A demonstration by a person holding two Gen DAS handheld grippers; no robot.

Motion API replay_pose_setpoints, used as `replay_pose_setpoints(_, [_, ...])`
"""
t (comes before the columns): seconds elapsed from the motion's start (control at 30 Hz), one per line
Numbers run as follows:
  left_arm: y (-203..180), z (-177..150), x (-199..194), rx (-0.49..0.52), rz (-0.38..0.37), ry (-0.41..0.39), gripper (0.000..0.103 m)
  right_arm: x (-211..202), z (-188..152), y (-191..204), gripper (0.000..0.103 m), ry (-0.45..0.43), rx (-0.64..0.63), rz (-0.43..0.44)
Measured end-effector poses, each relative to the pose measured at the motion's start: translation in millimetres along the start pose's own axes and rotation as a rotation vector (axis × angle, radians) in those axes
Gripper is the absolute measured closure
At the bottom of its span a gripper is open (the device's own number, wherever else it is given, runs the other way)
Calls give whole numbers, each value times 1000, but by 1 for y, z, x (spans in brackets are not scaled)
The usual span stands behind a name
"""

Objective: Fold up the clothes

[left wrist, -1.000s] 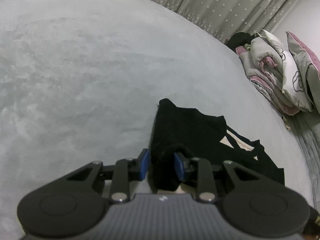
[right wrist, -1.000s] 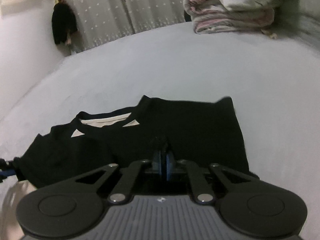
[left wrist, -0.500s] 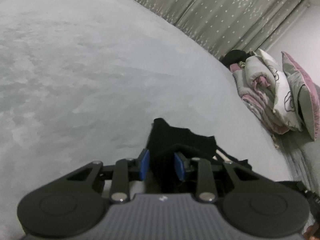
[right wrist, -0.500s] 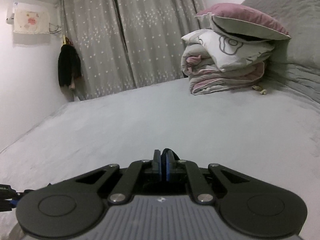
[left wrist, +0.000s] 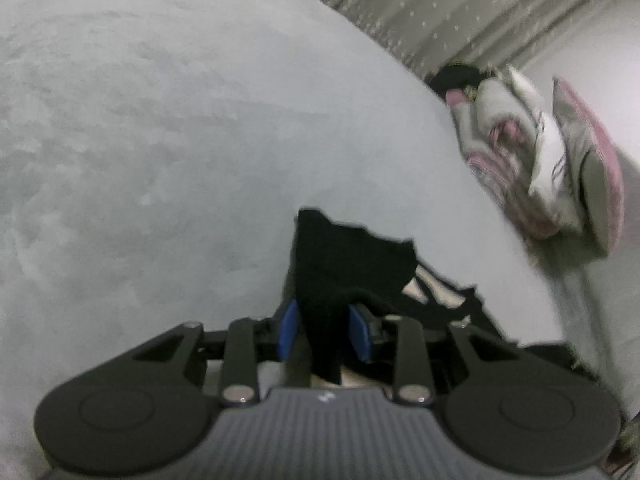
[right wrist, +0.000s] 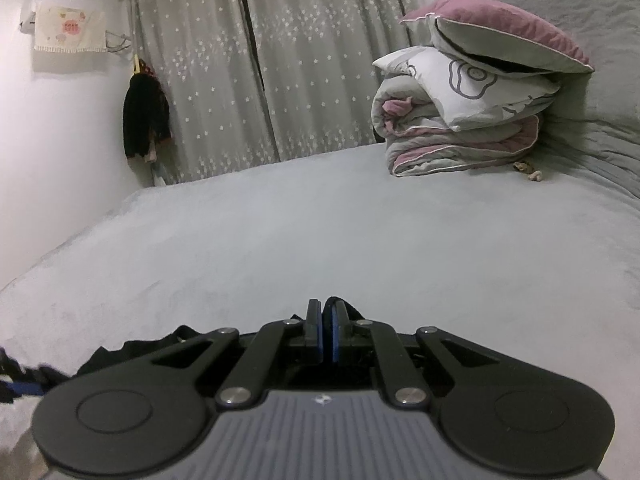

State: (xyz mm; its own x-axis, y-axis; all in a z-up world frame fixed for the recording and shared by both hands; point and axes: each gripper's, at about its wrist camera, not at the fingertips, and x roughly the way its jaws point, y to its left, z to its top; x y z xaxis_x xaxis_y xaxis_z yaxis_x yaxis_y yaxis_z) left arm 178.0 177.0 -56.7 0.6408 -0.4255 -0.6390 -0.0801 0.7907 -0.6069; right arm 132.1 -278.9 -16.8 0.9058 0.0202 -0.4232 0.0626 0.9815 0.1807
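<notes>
1. My left gripper (left wrist: 324, 332) has its blue pads drawn in on a thick bunch of the black garment (left wrist: 352, 256); the cloth runs forward from my jaws and lies on the grey bed (left wrist: 160, 140).
2. My right gripper (right wrist: 327, 334) has its pads pressed nearly together, a thin black edge pinched between them, as far as I can make out.
3. In the right wrist view the garment (right wrist: 132, 350) shows only low, beside and under my frame, near the bed's near edge.
4. My judgement: a fold is in hand. A pale inner neckline shows, and the cloth looks bunched, not a flat, squared packet.
5. Left to do: lay it down, smooth it, let go.
</notes>
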Motion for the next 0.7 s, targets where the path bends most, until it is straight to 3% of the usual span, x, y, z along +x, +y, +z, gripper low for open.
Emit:
replay_pose_setpoints(0.07, [3,2,-4,-25,-17,-28,75,1,-2,1,95,5,-2,1])
replay_pose_setpoints(0.2, [-12,-5,1,39,2,-56,75,0,-4,8,95,1,-34,4])
replay_pose_setpoints(0.27, [-13,-4,1,58,45,-27,75,-2,-3,11,95,-9,-56,0])
replay_pose_setpoints(0.57, [-1,0,-4,47,74,2,68,1,-3,10,95,-8,-50,-29])
replay_pose_setpoints(0.7, [2,-2,6,103,161,112,64,5,-4,8,95,18,-50,-59])
